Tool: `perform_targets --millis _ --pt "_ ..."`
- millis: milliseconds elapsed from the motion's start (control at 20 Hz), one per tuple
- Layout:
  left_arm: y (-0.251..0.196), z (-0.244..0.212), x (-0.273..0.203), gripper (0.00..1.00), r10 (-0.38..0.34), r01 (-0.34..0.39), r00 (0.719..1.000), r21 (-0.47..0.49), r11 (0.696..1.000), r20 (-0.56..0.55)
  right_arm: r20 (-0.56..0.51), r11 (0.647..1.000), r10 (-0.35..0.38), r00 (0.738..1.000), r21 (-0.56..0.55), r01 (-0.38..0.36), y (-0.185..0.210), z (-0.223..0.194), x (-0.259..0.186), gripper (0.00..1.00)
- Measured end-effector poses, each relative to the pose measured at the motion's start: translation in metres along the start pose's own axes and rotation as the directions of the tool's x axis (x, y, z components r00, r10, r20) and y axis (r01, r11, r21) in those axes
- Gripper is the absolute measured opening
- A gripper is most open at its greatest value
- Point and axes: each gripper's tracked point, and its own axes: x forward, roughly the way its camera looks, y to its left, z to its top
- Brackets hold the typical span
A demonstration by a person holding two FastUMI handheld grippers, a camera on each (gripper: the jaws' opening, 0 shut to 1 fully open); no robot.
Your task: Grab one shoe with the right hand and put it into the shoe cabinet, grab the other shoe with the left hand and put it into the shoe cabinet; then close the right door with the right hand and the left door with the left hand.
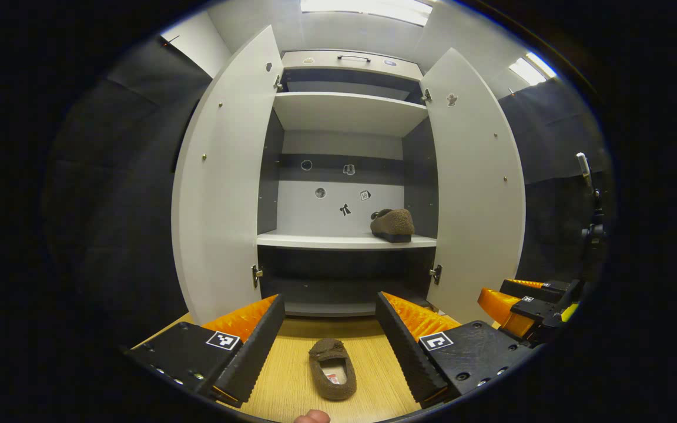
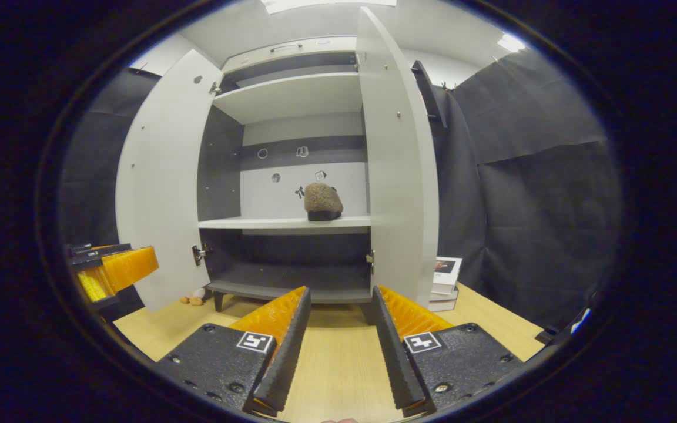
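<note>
On the floor between its spread, empty fingers, the left gripper point(image 1: 329, 346) should straddle the second shoe point(image 1: 332, 368) squarely before clamping.

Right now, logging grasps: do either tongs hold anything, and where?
Nothing held. Left tongs open above floor shoe; right tongs open, empty.

One shoe point(image 1: 393, 225) on the cabinet's middle shelf point(image 1: 315, 240), the other shoe point(image 1: 332, 368) on the floor point(image 1: 291, 376) before it.
</note>
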Motion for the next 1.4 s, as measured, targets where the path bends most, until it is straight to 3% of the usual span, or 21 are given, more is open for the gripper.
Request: perform_targets --millis 250,400,550,950,1400 --pt "-0.009 -0.033 0.009 0.95 -0.021 0.019 0.995 -0.013 1.0 -0.1 0.023 1.0 0.0 1.0 -0.021 0.001 -0.002 0.004 -0.004 0.71" --pt "-0.004 -0.073 0.018 0.95 -0.016 0.004 0.978 -0.059 0.998 -0.208 0.023 0.999 0.005 1.0 -0.032 -0.004 -0.002 0.004 -0.008 0.72" --pt "0.002 -0.113 0.026 0.95 -0.022 -0.01 0.952 -0.103 0.995 -0.305 0.017 0.999 0.012 1.0 -0.033 -0.011 -0.002 0.004 -0.014 0.73" --pt "0.023 -0.212 0.049 0.96 -0.013 -0.09 0.847 -0.166 0.982 -0.532 -0.015 0.998 0.021 1.0 -0.066 -0.022 -0.001 0.001 -0.023 0.73" --pt "0.052 -0.267 0.094 0.96 0.038 -0.156 0.8 -0.146 0.977 -0.599 -0.042 0.996 0.018 0.999 -0.084 -0.022 0.005 0.002 -0.016 0.72"
